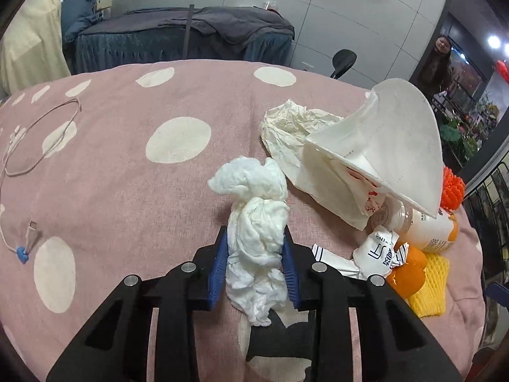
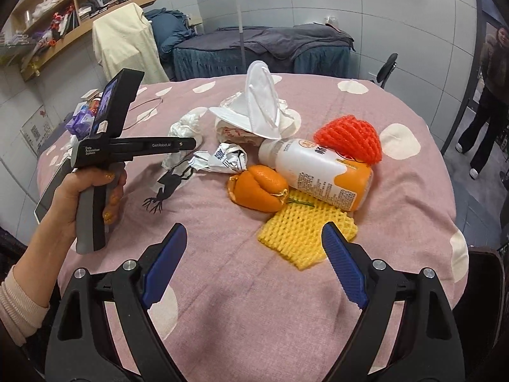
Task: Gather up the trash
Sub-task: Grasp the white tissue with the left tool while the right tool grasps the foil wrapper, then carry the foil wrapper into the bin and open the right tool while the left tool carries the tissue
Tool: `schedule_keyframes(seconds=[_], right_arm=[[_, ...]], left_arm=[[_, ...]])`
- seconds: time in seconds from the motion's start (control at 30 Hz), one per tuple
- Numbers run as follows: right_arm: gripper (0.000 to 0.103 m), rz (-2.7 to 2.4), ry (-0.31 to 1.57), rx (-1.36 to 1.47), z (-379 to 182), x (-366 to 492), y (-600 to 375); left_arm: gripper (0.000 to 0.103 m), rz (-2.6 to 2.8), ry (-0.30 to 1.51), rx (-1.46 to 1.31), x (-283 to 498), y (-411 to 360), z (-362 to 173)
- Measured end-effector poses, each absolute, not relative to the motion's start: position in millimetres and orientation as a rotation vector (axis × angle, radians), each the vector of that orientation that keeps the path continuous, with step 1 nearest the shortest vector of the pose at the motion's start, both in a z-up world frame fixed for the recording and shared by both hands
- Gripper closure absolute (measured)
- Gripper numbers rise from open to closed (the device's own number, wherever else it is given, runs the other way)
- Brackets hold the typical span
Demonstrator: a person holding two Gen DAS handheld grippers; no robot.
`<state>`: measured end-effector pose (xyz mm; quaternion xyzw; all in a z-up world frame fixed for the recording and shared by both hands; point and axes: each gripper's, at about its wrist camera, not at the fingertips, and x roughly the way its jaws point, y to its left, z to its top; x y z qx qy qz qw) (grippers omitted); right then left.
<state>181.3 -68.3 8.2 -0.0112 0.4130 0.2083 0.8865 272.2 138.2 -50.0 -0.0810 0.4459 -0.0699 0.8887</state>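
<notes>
Surface pink dotted bedcover (image 1: 127,191), grey tiled room | white tissue wad (image 1: 257,238) clamped between left gripper (image 1: 256,238) pads | right gripper (image 2: 254,238) jaws apart, empty

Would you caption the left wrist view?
Left gripper pinches a crumpled white tissue on the pink dotted tablecloth.

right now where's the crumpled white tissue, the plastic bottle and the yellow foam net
crumpled white tissue (image 1: 254,242), left wrist view, its twisted middle
plastic bottle (image 2: 315,172), right wrist view, the white label on its side
yellow foam net (image 2: 296,222), right wrist view, its mesh centre
</notes>
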Motion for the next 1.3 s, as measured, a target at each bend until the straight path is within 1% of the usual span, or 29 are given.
schedule_keyframes(seconds=[0.07, 0.33, 0.4, 0.47, 0.6, 0.63, 0.67, 0.7, 0.77, 0.83, 0.87, 1.07, 1.3], right_arm=[[0.017, 0.461, 0.856, -0.033, 9.1, 188.4, -57.3], [0.018, 0.577, 0.904, -0.065, -3.5, 241.2, 0.0], [0.021, 0.578, 0.915, -0.112, -9.3, 255.2, 13.9], [0.029, 0.564, 0.927, -0.155, -16.0, 268.4, 24.5], [0.035, 0.525, 0.971, -0.175, -31.7, 296.6, 32.3], [0.04, 0.52, 0.978, -0.181, -34.9, 300.1, 33.7], [0.049, 0.512, 0.987, -0.188, -38.4, 302.4, 34.2], [0.053, 0.503, 0.997, -0.193, -41.9, 305.1, 34.8], [0.071, 0.506, 1.01, -0.181, -47.6, 309.1, 34.1], [0.08, 0.534, 1.016, -0.152, -48.2, 306.1, 33.0], [0.082, 0.536, 1.013, -0.15, -47.1, 304.4, 33.0], [0.084, 0.589, 1.001, -0.096, -32.5, 284.5, 30.0], [0.084, 0.665, 0.984, -0.031, -11.6, 240.1, 9.4]], left_arm=[[0.078, -0.134, 0.903, -0.175, 260.9, 142.6, -44.9], [0.078, -0.089, 0.824, -0.207, 200.3, 166.2, -16.1], [0.078, -0.086, 0.813, -0.209, 184.6, 169.2, -11.4], [0.078, -0.093, 0.823, -0.22, 176.4, 172.9, -12.7], [0.078, -0.091, 0.826, -0.21, 156.9, 172.5, -16.0], [0.078, -0.091, 0.826, -0.206, 153.1, 171.8, -16.4], [0.078, -0.095, 0.829, -0.203, 150.5, 171.0, -17.1], [0.078, -0.1, 0.833, -0.203, 149.1, 170.8, -18.3], [0.078, -0.107, 0.839, -0.205, 145.9, 168.6, -18.2], [0.078, -0.107, 0.832, -0.199, 142.3, 166.5, -15.7], [0.078, -0.103, 0.827, -0.193, 140.4, 165.6, -14.4], [0.078, -0.108, 0.826, -0.189, 135.1, 161.6, -11.5], [0.078, -0.126, 0.827, -0.187, 126.8, 153.4, -7.8]])
